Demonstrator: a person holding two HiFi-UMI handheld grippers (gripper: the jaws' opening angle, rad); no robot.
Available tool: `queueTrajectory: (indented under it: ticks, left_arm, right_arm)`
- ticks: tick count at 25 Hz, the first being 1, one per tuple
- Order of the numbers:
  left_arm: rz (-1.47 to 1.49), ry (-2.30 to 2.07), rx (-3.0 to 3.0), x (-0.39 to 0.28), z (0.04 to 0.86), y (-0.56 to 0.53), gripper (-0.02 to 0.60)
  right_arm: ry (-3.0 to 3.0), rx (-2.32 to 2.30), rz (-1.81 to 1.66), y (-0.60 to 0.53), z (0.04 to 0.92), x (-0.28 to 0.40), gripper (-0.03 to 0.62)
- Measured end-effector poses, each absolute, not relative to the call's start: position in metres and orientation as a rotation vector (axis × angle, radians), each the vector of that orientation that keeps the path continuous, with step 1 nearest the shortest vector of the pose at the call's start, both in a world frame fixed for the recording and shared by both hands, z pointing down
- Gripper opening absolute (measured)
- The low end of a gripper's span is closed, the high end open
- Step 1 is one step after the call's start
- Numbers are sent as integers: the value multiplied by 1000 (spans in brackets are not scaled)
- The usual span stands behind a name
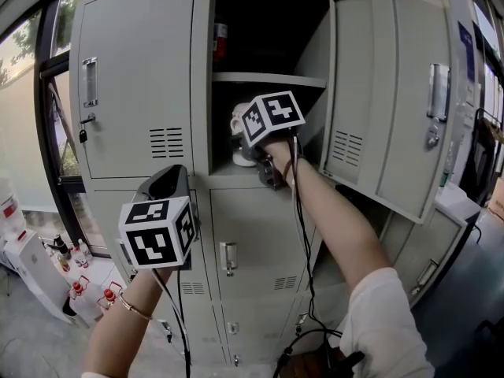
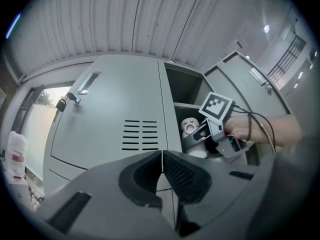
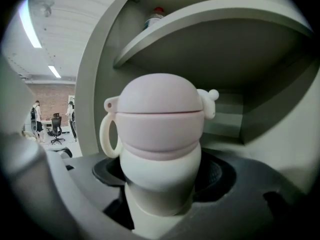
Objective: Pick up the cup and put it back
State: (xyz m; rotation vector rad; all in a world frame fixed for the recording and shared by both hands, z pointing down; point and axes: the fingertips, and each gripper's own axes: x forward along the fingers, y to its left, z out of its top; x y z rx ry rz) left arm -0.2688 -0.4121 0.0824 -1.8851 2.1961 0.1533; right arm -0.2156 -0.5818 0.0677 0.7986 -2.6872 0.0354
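Note:
The cup (image 3: pixel 160 134) is white with a pale pink domed lid and a loop handle on its left. My right gripper (image 3: pixel 161 176) is shut on its lower body, one dark pad on each side. In the head view the cup (image 1: pixel 238 123) sits just inside the open locker compartment (image 1: pixel 311 144), under the shelf (image 1: pixel 268 79), half hidden by my right gripper (image 1: pixel 247 150) and its marker cube. Whether its base rests on the compartment floor I cannot tell. My left gripper (image 2: pixel 161 170) is shut on nothing, held low before the closed locker door (image 1: pixel 134 85), left of the cup (image 2: pixel 190 126).
A red-capped bottle (image 1: pixel 220 42) stands on the shelf above the cup. The compartment's door (image 1: pixel 394 93) hangs open to the right. Several small bottles (image 1: pixel 75 278) stand on a low white stand at lower left. Cables trail from both grippers.

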Motion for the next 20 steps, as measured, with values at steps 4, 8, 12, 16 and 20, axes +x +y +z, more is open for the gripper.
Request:
queueTrajectory:
  ticks: [4, 8, 12, 16, 20]
  left_arm:
    - [152, 2217, -1887, -273, 89, -411, 11]
    - [138, 2234, -1875, -278, 94, -409, 11]
    - [131, 2251, -1870, -282, 99, -408, 11]
    - [132, 2273, -1870, -287, 104, -406, 11]
    - [137, 2280, -1872, -287, 107, -404, 11]
  right_arm:
    - [-2671, 805, 70, -591, 70, -221, 345]
    - [-2660, 798, 102, -597, 75, -224, 347]
    - [-2653, 808, 112, -598, 77, -222, 347]
    - [-2656, 809, 136, -598, 77, -221, 348]
    - [-2651, 818, 132, -598, 78, -220, 348]
